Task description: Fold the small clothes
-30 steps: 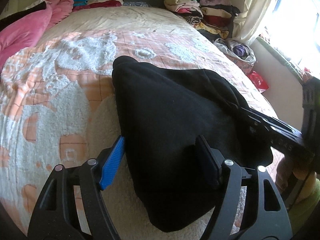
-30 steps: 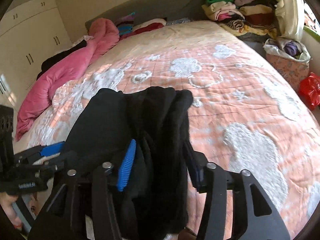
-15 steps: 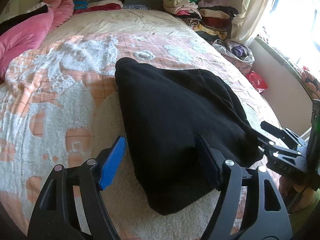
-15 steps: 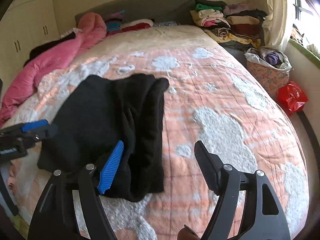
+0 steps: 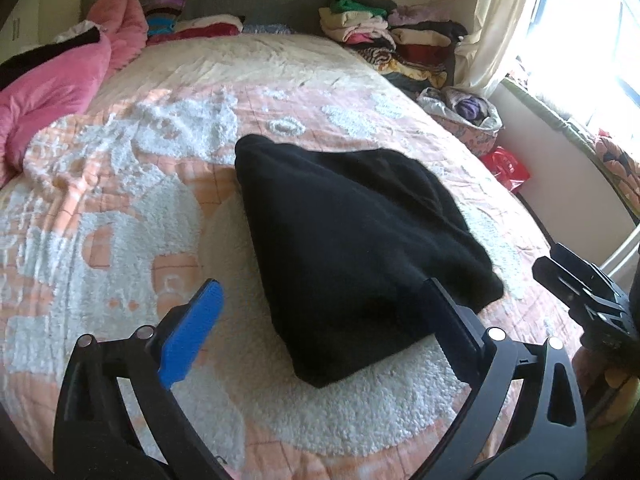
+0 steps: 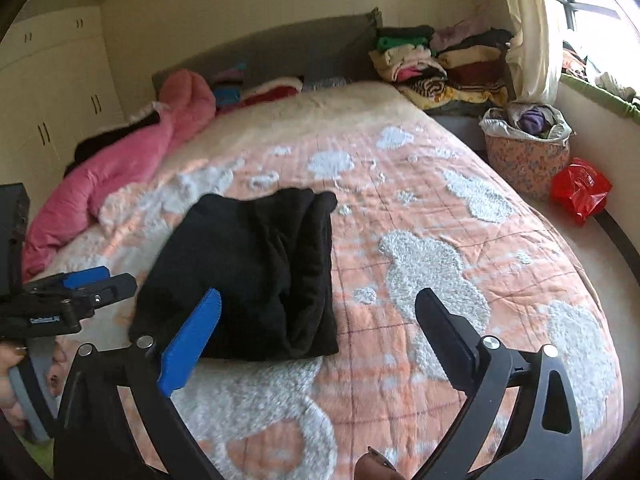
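Observation:
A folded black garment (image 5: 352,240) lies flat on the orange and white bedspread (image 5: 120,208); it also shows in the right wrist view (image 6: 256,276). My left gripper (image 5: 324,320) is open and empty, held just above the garment's near edge. My right gripper (image 6: 320,320) is open and empty, held above the bed off the garment's near right corner. Each gripper shows at the edge of the other's view, the right one (image 5: 580,292) and the left one (image 6: 80,288).
A pink quilt (image 6: 132,168) lies along the bed's left side. Stacks of folded clothes (image 6: 440,64) sit at the far right by the headboard. A floral basket (image 6: 524,144) and a red bag (image 6: 580,188) stand on the floor to the right.
My right gripper let go of the black garment, opened and pulled back and up. My left gripper also drew back from the garment, which now lies flat.

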Tool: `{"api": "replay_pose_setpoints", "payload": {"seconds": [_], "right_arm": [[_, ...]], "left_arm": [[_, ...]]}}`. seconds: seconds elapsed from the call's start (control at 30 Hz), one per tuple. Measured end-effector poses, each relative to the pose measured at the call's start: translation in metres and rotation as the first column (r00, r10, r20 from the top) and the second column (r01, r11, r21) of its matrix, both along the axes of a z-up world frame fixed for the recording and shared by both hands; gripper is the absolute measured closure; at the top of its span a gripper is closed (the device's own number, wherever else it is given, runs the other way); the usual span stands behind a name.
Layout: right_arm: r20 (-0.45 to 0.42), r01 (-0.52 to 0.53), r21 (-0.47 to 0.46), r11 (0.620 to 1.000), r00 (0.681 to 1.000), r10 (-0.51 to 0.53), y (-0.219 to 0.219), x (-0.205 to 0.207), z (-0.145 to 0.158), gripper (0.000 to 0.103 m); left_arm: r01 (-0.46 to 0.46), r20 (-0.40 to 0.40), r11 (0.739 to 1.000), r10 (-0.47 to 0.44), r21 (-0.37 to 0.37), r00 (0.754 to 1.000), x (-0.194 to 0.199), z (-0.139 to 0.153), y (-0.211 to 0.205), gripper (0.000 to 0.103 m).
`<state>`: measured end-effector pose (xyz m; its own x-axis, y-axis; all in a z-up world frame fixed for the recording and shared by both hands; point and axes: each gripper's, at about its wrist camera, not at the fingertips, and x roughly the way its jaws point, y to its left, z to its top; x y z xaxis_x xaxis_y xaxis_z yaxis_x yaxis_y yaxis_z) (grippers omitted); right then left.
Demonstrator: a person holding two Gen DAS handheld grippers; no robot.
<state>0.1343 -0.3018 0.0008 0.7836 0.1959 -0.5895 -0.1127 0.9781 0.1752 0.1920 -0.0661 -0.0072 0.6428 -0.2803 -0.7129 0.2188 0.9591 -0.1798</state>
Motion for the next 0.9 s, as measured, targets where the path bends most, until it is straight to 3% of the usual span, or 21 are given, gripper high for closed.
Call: {"api": "replay_pose_setpoints", "payload": {"seconds": [0.23, 0.4, 0.53, 0.9], "right_arm": [[0.070, 0.000, 0.021, 1.000, 0.998, -0.002, 0.004, -0.037, 0.018, 0.004], [0.103, 0.001, -0.016, 1.000, 0.995, 0.001, 0.015, -0.067, 0.019, 0.004], [0.145, 0.035, -0.092, 0.995, 0.989, -0.021, 0.028, -0.095, 0.012, 0.004], [0.182, 0.058, -0.156, 0.986, 0.983, -0.029, 0.056, -0.129, -0.009, 0.004]], "left_arm": [[0.013, 0.053, 1.000, -0.012, -0.013, 0.999, -0.024, 0.018, 0.004, 0.009], [0.008, 0.086, 1.000, -0.007, -0.015, 0.996, -0.046, 0.022, 0.016, 0.009], [-0.018, 0.090, 1.000, 0.019, -0.006, 0.996, -0.067, 0.013, 0.032, 0.009], [-0.016, 0.137, 1.000, 0.014, 0.012, 0.990, -0.116, -0.013, 0.045, 0.009]]}}
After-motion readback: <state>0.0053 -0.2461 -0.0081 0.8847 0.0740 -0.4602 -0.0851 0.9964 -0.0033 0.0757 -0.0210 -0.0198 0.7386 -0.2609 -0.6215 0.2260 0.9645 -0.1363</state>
